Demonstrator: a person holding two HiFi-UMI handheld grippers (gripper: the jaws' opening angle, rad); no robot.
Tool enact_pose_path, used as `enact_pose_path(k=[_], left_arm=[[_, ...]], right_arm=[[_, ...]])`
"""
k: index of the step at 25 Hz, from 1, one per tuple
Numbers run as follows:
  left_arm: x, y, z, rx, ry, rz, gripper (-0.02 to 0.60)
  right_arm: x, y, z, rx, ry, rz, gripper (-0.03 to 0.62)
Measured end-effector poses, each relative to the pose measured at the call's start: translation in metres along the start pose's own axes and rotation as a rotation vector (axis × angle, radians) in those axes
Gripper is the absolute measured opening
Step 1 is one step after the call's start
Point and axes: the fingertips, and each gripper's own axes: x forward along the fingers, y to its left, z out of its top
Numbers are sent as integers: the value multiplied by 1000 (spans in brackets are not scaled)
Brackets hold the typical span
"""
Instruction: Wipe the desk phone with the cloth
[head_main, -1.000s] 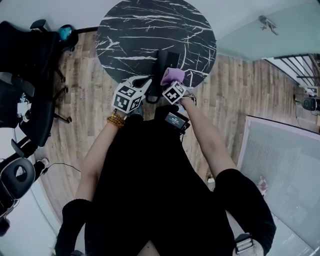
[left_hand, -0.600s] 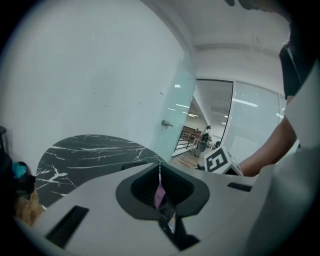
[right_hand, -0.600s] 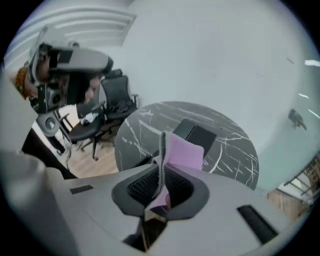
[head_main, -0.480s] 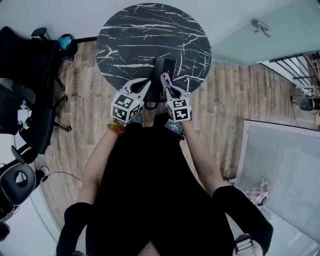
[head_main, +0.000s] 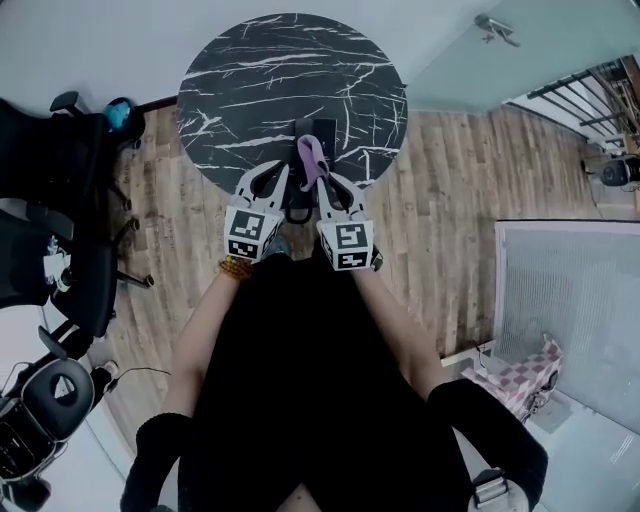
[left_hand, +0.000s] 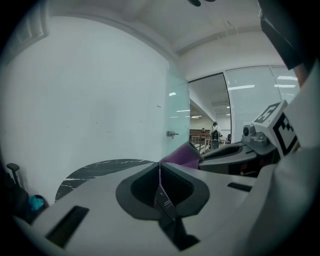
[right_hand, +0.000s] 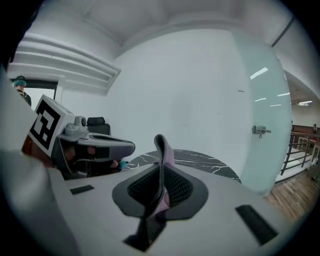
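Observation:
A black desk phone (head_main: 318, 132) sits near the front edge of the round black marble table (head_main: 250, 80). In the head view my right gripper (head_main: 322, 180) is shut on a purple cloth (head_main: 311, 157), which stands up from the jaws just in front of the phone. The right gripper view shows the cloth (right_hand: 163, 146) pinched between the jaws of that gripper (right_hand: 161, 175). My left gripper (head_main: 270, 175) hovers beside it to the left, over the table's edge. In its own view the left gripper (left_hand: 160, 172) has its jaws together with nothing between them, and the cloth (left_hand: 182, 156) shows beyond.
Black office chairs (head_main: 60, 210) stand on the wood floor at the left. A glass wall with a door handle (head_main: 495, 28) lies at the back right. A checked cloth (head_main: 520, 378) lies on a pale mat (head_main: 570, 310) at the right.
Both grippers have swung round to point forward at the table, side by side. The cloth moved from right of the phone to the middle, standing upright.

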Motion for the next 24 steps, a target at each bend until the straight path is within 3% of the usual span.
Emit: enact_pose_path(k=[17, 24], left_arm=[[-14, 11, -15, -19, 31, 29, 22], [-18, 6, -17, -25, 32, 52, 22]], right_arm=[[1, -10, 14, 37, -47, 43, 49], [3, -31, 21, 47, -59, 19, 49]])
